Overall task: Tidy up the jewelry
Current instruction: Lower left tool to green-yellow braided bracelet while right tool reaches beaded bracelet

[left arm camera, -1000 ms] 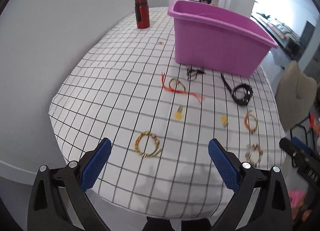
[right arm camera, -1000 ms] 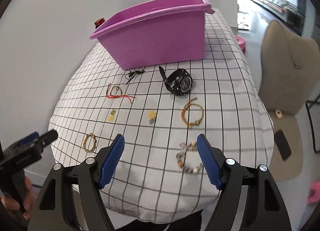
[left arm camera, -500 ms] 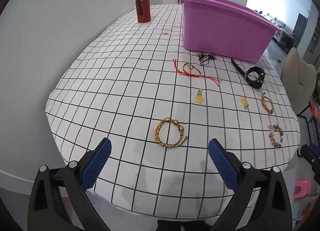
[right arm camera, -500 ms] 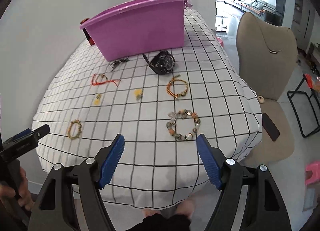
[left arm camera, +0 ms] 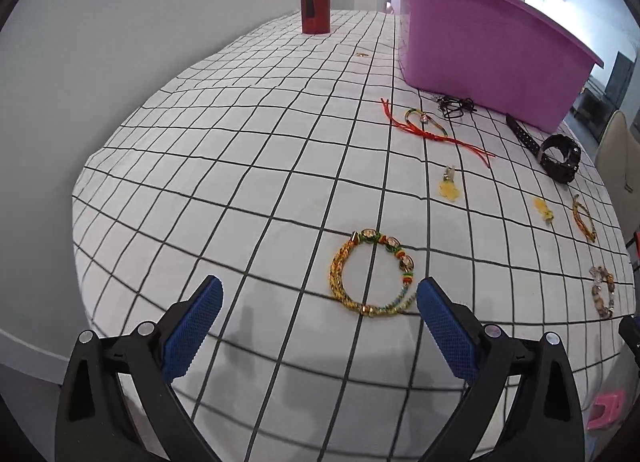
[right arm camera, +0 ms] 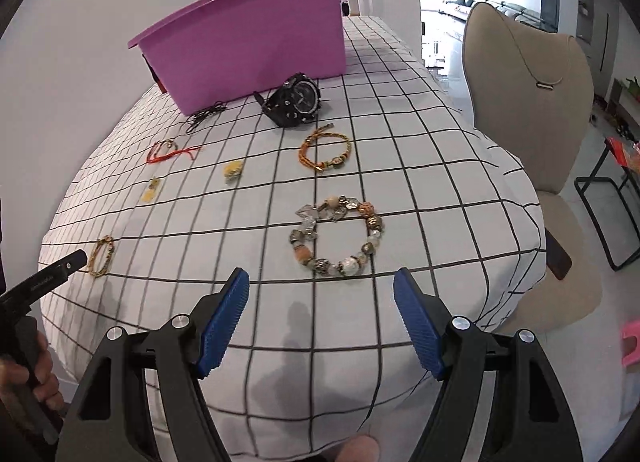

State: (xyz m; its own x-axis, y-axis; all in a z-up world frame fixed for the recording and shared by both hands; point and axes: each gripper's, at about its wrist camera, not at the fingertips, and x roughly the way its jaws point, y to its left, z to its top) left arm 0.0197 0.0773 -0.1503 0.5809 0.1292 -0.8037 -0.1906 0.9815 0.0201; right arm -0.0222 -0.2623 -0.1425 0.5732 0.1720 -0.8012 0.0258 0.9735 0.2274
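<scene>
Both grippers have dropped nearer the cloth: left gripper spread by the gold bracelet, right gripper spread before the beaded bracelet.

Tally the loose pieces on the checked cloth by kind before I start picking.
Bracelets: 4 (gold braided, beaded, orange braided, red-cord)
Yellow charms: 2 ()
Watches: 1
Black cords: 1
Tiny gold piece, kind unclear: 1
Total: 9
</scene>
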